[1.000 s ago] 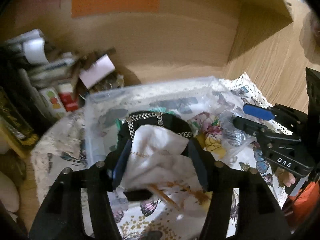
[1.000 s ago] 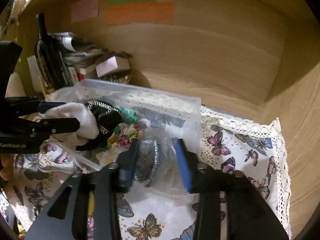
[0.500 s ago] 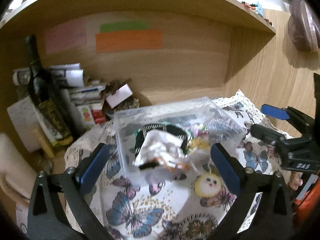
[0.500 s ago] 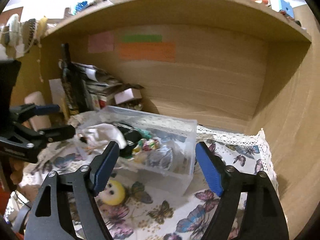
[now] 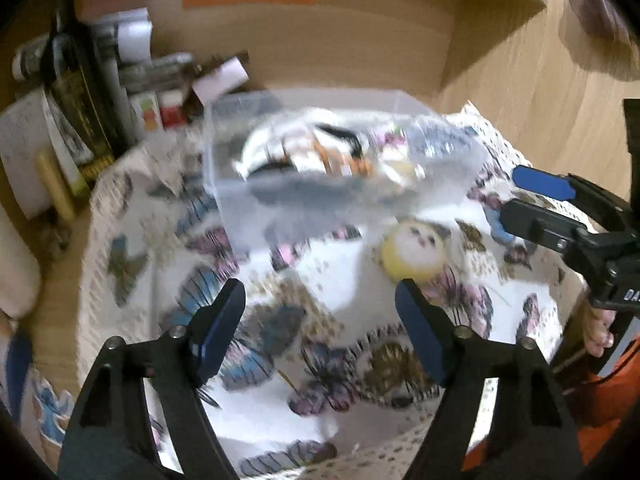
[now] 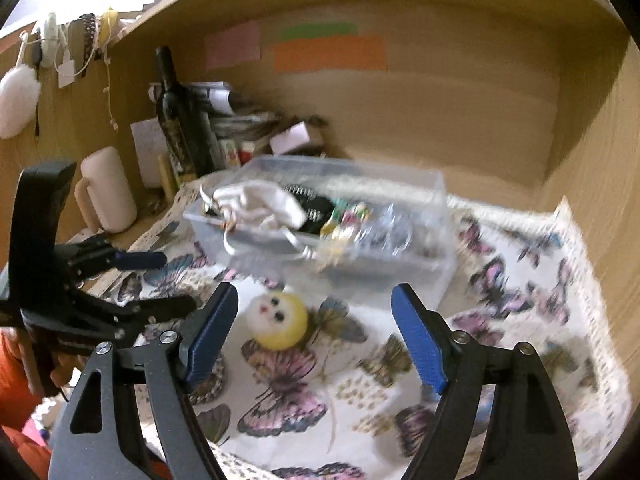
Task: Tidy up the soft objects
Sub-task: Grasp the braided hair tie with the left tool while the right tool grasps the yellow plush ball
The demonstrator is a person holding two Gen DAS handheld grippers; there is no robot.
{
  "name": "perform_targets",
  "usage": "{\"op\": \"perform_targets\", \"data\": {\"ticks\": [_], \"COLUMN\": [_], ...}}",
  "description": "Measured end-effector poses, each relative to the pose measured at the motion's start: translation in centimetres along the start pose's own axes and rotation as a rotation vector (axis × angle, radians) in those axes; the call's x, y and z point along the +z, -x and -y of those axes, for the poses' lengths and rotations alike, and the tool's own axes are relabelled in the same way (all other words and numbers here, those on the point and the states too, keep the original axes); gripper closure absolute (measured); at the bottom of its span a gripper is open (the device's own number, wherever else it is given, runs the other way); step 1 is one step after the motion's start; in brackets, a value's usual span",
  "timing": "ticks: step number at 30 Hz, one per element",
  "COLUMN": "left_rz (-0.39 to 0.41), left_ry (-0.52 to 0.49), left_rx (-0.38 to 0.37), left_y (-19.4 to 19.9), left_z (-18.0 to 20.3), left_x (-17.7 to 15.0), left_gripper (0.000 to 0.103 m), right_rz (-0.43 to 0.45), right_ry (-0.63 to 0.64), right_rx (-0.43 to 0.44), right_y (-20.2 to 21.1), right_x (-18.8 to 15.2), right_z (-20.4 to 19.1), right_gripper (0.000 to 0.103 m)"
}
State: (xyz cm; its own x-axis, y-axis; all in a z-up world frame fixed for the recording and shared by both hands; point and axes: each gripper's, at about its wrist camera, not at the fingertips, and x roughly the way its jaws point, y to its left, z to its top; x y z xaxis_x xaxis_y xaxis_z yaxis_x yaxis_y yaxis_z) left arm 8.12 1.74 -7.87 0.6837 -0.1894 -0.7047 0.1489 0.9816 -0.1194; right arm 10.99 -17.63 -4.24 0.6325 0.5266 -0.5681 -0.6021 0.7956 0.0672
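A clear plastic box (image 5: 320,216) (image 6: 436,272) stands on the butterfly cloth (image 5: 340,320) (image 6: 520,320). It holds a white cloth bag (image 6: 256,204), a black item with a chain (image 6: 316,212) and several small soft things. A round yellow plush face (image 5: 414,250) (image 6: 280,320) lies on the cloth in front of the box. My left gripper (image 5: 320,320) is open and empty, back from the box. My right gripper (image 6: 314,340) is open and empty, just above and behind the plush. Each gripper shows in the other's view, the right (image 5: 536,204) and the left (image 6: 160,280).
A dark bottle (image 5: 80,92) (image 6: 180,128), papers and small boxes (image 5: 160,76) crowd the back left of the wooden alcove. A cream mug (image 6: 106,192) stands at the left. Coloured notes (image 6: 328,54) stick on the back wall.
My left gripper let go of the white bag into the box, my right let go of its item there. Both opened and pulled back toward me.
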Motion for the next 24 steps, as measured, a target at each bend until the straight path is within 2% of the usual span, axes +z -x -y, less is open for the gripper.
{"op": "perform_targets", "data": {"ticks": [6, 8, 11, 13, 15, 17, 18, 21, 24], "left_rz": [-0.061, -0.081, -0.077, -0.073, -0.074, -0.072, -0.071, -0.074, -0.057], "left_ry": [-0.021, -0.044, -0.083, -0.105, -0.121, -0.125, -0.122, -0.087, -0.054], "left_rx": [-0.068, -0.082, -0.06, -0.055, -0.061, -0.066, -0.065, -0.08, -0.066], "left_y": [-0.8, -1.3, -1.8, -2.0, -2.2, -2.5, -2.6, -2.5, -1.9], "left_z": [0.8, 1.1, 1.7, 2.1, 2.3, 2.2, 2.0, 1.0, 0.2], "left_x": [-1.6, -2.1, -2.6, -2.6, -2.3, -2.1, -1.9, -1.6, -1.3], "left_gripper": [0.041, 0.043, 0.046, 0.056, 0.075, 0.087, 0.094, 0.097, 0.097], "right_rz": [-0.081, -0.108, -0.128, -0.15, -0.178, -0.198, -0.213, -0.256, -0.245], "right_ry": [-0.018, -0.012, -0.001, 0.006, 0.017, 0.029, 0.039, 0.046, 0.048], "right_rx": [0.03, 0.028, 0.032, 0.039, 0.052, 0.052, 0.053, 0.071, 0.072], "right_y": [-2.1, -2.9, -3.6, -4.4, -5.2, -5.8, -6.2, -7.3, -7.4], "right_x": [-1.3, -1.4, -1.3, -1.2, -1.1, -1.0, -1.0, -1.0, -1.1], "right_z": [-0.3, -0.6, -1.0, -1.2, -1.5, -1.7, -1.9, -2.0, -2.1], "right_gripper": [0.026, 0.026, 0.026, 0.026, 0.027, 0.031, 0.037, 0.06, 0.062]}}
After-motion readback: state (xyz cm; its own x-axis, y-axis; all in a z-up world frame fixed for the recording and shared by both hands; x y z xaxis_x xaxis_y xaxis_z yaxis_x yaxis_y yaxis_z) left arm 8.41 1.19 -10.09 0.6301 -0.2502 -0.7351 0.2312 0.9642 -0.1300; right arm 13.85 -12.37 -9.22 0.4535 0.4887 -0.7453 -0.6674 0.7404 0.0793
